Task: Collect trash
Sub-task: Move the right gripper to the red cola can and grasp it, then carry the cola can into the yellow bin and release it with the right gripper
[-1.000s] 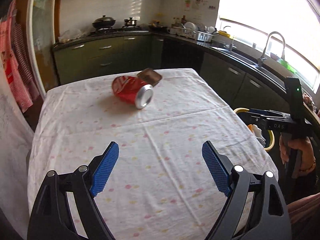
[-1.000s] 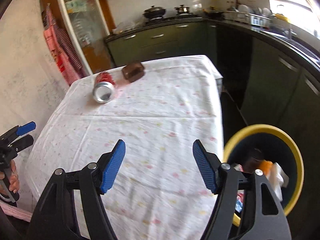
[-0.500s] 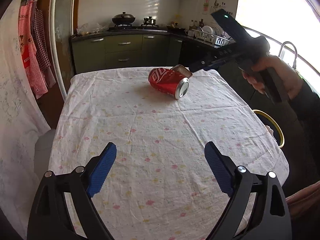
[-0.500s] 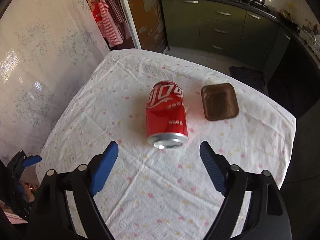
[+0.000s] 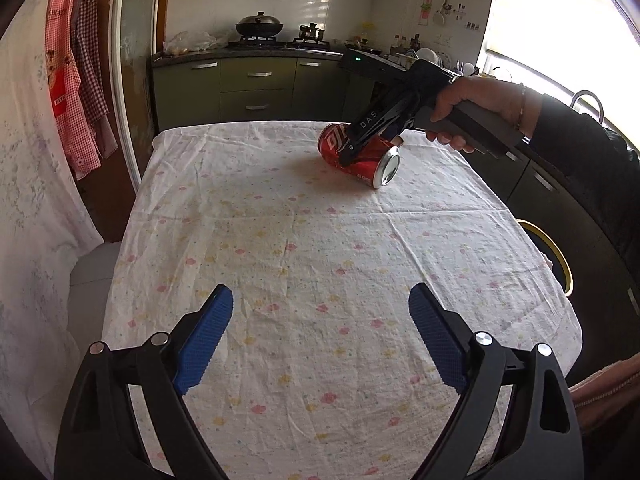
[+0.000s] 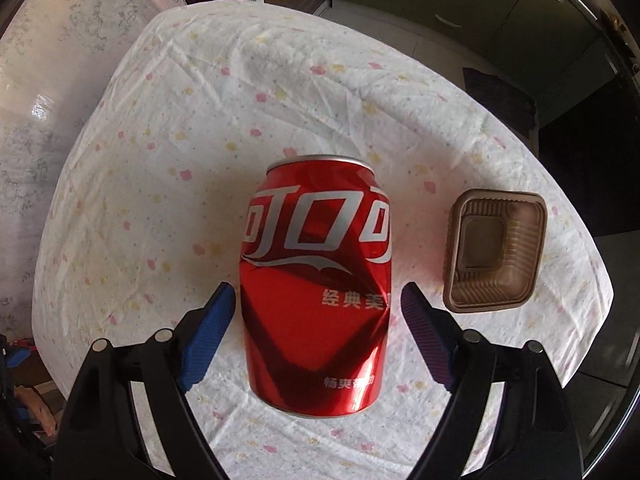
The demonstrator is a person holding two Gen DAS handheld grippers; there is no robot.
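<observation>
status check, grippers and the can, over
Right gripper open, straddling dented red can, pads not touching. Left gripper open, empty. Brown tray beside can, clear.

Right tongs (image 6: 316, 300) now over can (image 6: 316, 280), jaws opened wider

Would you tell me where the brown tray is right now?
In the right wrist view, the brown tray sits on the tablecloth, right of the can, apart from it.

My right tongs (image 6: 316, 308) straddle the dented red can (image 6: 316, 284) lying mid-counter (image 6: 180, 100), pads just clear of it after widening; brown tray (image 6: 496, 248) beside it
</observation>
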